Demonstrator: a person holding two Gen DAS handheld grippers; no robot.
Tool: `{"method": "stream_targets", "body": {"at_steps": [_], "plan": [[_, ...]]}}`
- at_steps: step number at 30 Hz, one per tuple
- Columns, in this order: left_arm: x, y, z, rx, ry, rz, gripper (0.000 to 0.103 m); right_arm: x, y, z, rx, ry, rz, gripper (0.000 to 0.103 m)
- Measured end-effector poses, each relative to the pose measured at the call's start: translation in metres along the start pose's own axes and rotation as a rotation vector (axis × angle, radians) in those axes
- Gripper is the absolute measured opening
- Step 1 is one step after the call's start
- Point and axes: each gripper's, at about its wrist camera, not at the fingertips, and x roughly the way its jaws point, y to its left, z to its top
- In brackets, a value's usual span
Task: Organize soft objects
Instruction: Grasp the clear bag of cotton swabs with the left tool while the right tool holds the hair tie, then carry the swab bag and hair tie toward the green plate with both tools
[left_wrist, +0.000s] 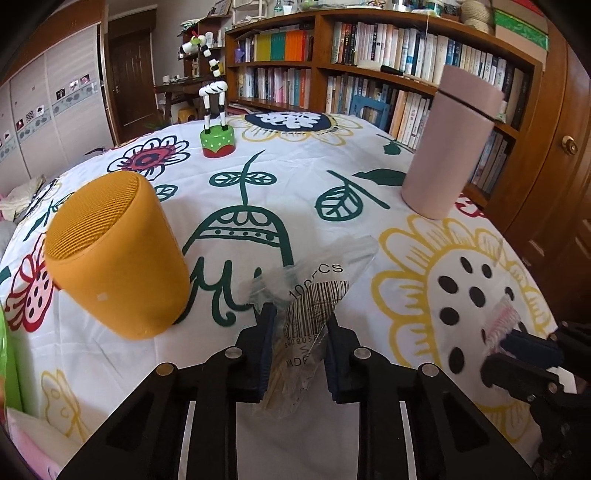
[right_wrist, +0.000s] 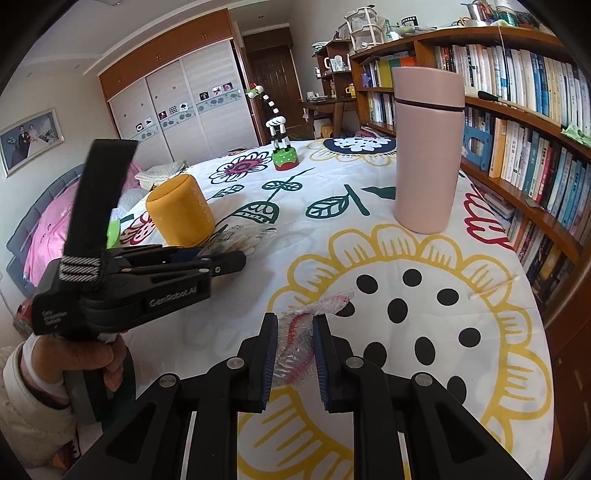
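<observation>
In the left wrist view my left gripper (left_wrist: 301, 326) is shut on a clear plastic bag (left_wrist: 314, 291) with a barcode and what look like cotton swabs inside. The bag's front lies on the flowered tablecloth (left_wrist: 258, 177). The right wrist view shows my right gripper (right_wrist: 295, 332) shut on a crinkled clear wrapper (right_wrist: 299, 343) with pink-red print, low over the yellow flower pattern. There the left gripper (right_wrist: 221, 256), held by a hand, sits to the left with its bag (right_wrist: 247, 236) by the orange speaker. The right gripper (left_wrist: 506, 350) shows at the left view's right edge.
An orange speaker (left_wrist: 114, 254) (right_wrist: 181, 216) stands left of the bag. A tall pink cylinder (left_wrist: 447, 147) (right_wrist: 426, 155) stands far right. A striped toy animal on a green base (left_wrist: 218, 138) (right_wrist: 284, 157) stands at the back. One cotton swab (right_wrist: 491, 290) lies near the table's right edge. Bookshelves (right_wrist: 517, 110) line the right side.
</observation>
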Motion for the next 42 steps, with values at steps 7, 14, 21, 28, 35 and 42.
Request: {"method": "stream_targets", "body": {"at_steps": [7, 14, 21, 28, 35, 42], "plan": [[-0.026, 0.0, -0.007, -0.018, -0.04, -0.002, 0.024, -0.003, 0.008, 0.001, -0.009, -0.002, 0.002, 0.021], [-0.052, 0.006, -0.015, -0.039, -0.074, 0.009, 0.024, -0.006, 0.018, 0.001, -0.025, -0.007, 0.002, 0.021], [-0.072, 0.012, -0.023, -0.052, -0.102, 0.014, 0.024, -0.008, 0.029, 0.001, -0.04, -0.009, 0.005, 0.021], [-0.087, 0.019, -0.031, -0.063, -0.124, 0.018, 0.024, -0.01, 0.041, 0.001, -0.055, -0.011, 0.006, 0.021], [-0.105, 0.029, -0.037, -0.08, -0.156, 0.025, 0.024, -0.01, 0.052, 0.002, -0.073, -0.014, 0.009, 0.021], [-0.118, 0.042, -0.043, -0.108, -0.174, 0.042, 0.024, -0.01, 0.062, 0.004, -0.088, -0.018, 0.019, 0.021]]}}
